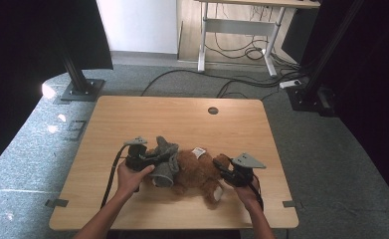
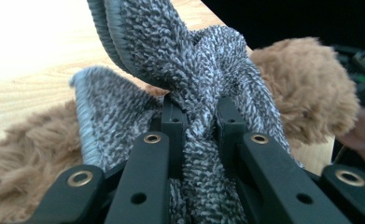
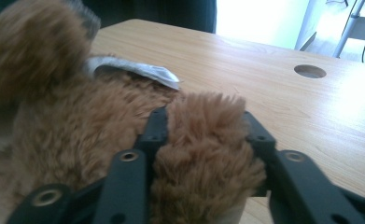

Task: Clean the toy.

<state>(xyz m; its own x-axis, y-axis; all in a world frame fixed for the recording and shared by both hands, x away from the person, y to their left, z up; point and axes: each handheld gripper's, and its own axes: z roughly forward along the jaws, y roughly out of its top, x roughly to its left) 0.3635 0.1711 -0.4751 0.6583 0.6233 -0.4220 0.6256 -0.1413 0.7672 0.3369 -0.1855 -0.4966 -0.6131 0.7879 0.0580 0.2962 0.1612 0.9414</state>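
A wooden table (image 1: 132,119) had a round hole (image 1: 213,110) near its far edge. Beyond stood a white desk (image 1: 242,25) above loose cables (image 1: 242,52).

Brown plush bear (image 1: 199,172), grey-and-white flecked cloth (image 1: 166,159).

Bear's (image 1: 202,172) head under cloth (image 1: 166,162)

You have a light wooden table (image 1: 132,119) with rounded corners and a round cable hole (image 1: 213,110) near its far edge. A brown teddy bear (image 1: 197,172) lies across the near half of it, a grey knitted cloth (image 1: 166,159) bunched at its left end, a white tag (image 1: 198,152) on top.
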